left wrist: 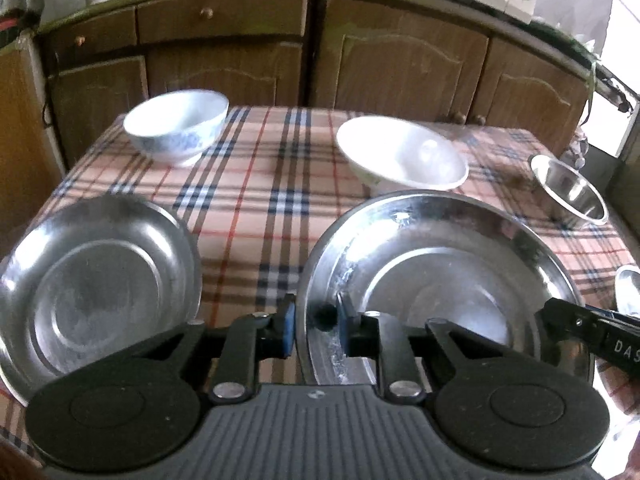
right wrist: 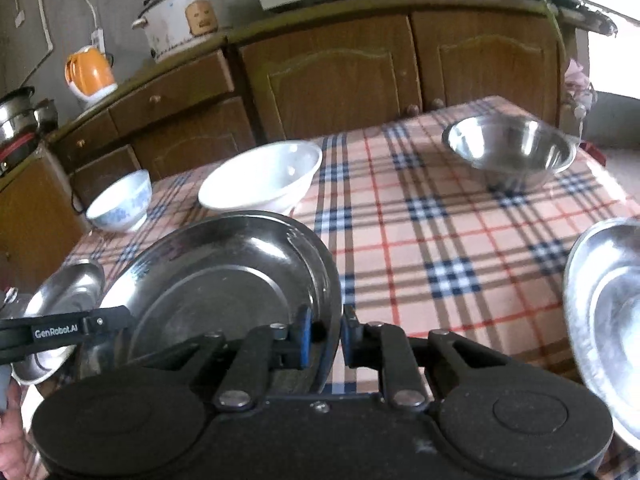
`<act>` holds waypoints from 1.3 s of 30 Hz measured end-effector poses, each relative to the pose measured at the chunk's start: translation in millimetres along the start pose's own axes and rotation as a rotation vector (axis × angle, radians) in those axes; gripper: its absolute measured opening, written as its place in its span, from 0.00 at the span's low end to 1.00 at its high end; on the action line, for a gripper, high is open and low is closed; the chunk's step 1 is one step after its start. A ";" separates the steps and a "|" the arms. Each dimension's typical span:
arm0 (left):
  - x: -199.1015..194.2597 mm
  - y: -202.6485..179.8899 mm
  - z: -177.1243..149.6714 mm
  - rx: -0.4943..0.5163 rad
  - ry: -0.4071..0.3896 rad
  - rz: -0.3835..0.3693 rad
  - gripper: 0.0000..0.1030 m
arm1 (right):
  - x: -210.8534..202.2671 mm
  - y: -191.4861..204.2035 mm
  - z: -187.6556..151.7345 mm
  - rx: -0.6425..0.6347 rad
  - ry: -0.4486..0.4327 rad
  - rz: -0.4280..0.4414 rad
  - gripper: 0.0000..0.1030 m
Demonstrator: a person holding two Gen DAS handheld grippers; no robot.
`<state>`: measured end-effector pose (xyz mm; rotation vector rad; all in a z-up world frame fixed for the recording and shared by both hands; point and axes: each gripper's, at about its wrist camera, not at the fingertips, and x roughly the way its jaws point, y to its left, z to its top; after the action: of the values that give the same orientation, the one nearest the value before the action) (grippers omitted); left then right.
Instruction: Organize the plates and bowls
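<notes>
The left gripper (left wrist: 316,330) is clamped on the near-left rim of the large steel plate (left wrist: 452,280), one pad outside the rim and one inside, while the right gripper (right wrist: 324,338) pinches the same plate's opposite rim (right wrist: 224,276). The plate is round, so it has no long axis; it faces hollow side up, stretched between the two grippers, and whether it rests on the checked tablecloth (left wrist: 256,200) or is lifted cannot be told. Nothing lies in it. Left of the left gripper lies a smaller steel plate (left wrist: 96,300), holding nothing. Beyond the grippers stand a white bowl (left wrist: 400,156), a blue-patterned bowl (left wrist: 176,126) and a steel bowl (right wrist: 510,152), all upright. Another steel dish (right wrist: 608,320) lies right of the right gripper.
</notes>
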<state>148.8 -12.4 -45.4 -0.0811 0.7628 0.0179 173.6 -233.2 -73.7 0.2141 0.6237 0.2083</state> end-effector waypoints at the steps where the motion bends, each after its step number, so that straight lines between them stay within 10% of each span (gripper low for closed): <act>1: -2.7 -1.5 2.2 0.002 -0.011 -0.001 0.20 | -3.1 -0.3 2.6 -0.001 -0.009 0.000 0.20; 39: -77.5 -44.0 14.5 0.058 -0.166 -0.055 0.20 | -100.0 -12.6 21.3 0.038 -0.189 -0.053 0.20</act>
<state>104.8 -54.1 21.5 -0.0450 0.5943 -0.0492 108.6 -273.8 -4.7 0.2503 0.4455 0.1232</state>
